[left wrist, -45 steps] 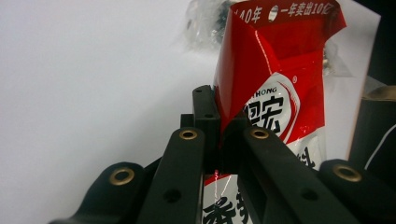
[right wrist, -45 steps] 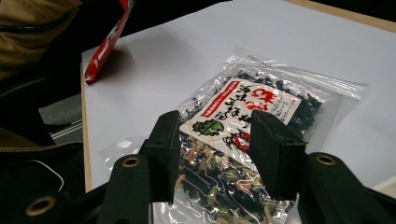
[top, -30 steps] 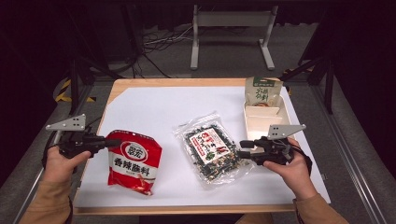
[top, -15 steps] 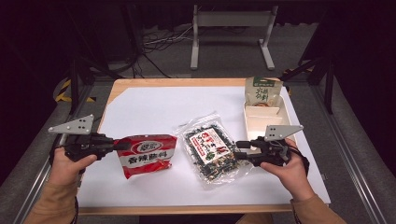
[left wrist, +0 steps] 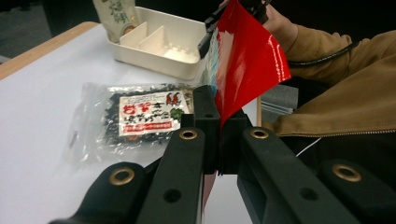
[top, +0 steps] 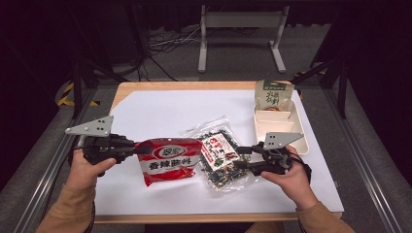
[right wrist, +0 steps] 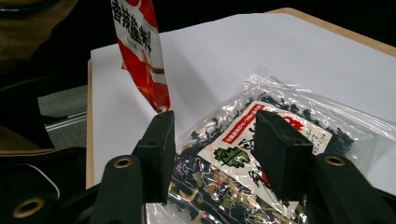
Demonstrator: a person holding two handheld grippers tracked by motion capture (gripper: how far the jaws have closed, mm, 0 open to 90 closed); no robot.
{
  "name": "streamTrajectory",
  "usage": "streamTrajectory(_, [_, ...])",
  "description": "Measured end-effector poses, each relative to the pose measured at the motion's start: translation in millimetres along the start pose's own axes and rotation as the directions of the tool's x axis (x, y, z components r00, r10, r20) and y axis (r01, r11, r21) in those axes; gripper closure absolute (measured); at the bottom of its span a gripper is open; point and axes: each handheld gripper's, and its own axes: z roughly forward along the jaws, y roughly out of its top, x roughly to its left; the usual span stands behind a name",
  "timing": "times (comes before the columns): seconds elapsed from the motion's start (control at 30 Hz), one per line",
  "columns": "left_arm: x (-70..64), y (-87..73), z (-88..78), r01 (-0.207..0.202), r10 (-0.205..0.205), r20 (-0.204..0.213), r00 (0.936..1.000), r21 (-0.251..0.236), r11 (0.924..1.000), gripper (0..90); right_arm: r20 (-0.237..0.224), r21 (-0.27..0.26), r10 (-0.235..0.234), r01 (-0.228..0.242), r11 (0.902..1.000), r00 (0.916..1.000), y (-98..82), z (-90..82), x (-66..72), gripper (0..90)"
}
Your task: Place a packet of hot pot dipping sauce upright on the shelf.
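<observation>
- Left gripper [top: 141,149]: fingers clamped on the edge of the red seasoning packet [top: 170,160], which hangs clear of the bench [top: 160,111], just left of the clear seaweed bag [top: 221,155].
- Right gripper [top: 243,158]: fingers apart, straddling the seaweed bag's near edge; jaws have just been opening, bag between them but not pinched.
- White divided tray [top: 299,141] right of the bag holds one green pouch [top: 273,94].
- Judgement: one sorted, two left.
- Since earlier frame: red packet lifted off the bench and carried towards the seaweed bag.
</observation>
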Motion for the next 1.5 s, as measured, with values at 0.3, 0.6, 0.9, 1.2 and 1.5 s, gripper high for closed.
streamTrajectory(0.3, [-7.1,18.8,27.1,-0.035,0.035,0.05,0.9981,-0.004,0.9994,89.3,0.01,0.003,-0.019,0.019,0.9998,0.9998,0.9,15.0,9.4,44.1])
streamTrajectory(0.6, [-11.0,31.9,45.3,-0.06,0.061,0.082,0.9948,-0.01,0.9981,89.3,-0.06,-0.005,-0.04,0.04,0.9992,0.9974,0.5,27.0,18.0,43.1])
streamTrajectory(0.9, [-10.3,40.8,60.9,-0.075,0.078,0.088,0.9931,-0.027,0.9968,89.3,-0.086,-0.01,-0.044,0.043,0.999,0.9954,-3.1,40.8,19.0,48.7])
streamTrajectory(1.2, [-9.9,37.7,65.4,-0.07,0.072,0.074,0.9946,-0.035,0.9969,89.2,-0.143,-0.046,-0.098,0.092,0.9947,0.9849,-2.6,37.5,12.5,81.4])
streamTrajectory(1.5, [-7.4,34.9,62.9,-0.071,0.074,0.052,0.996,-0.052,0.9961,88.8,-0.136,-0.042,-0.117,0.112,0.9928,0.9838,3.7,30.6,13.8,86.4])
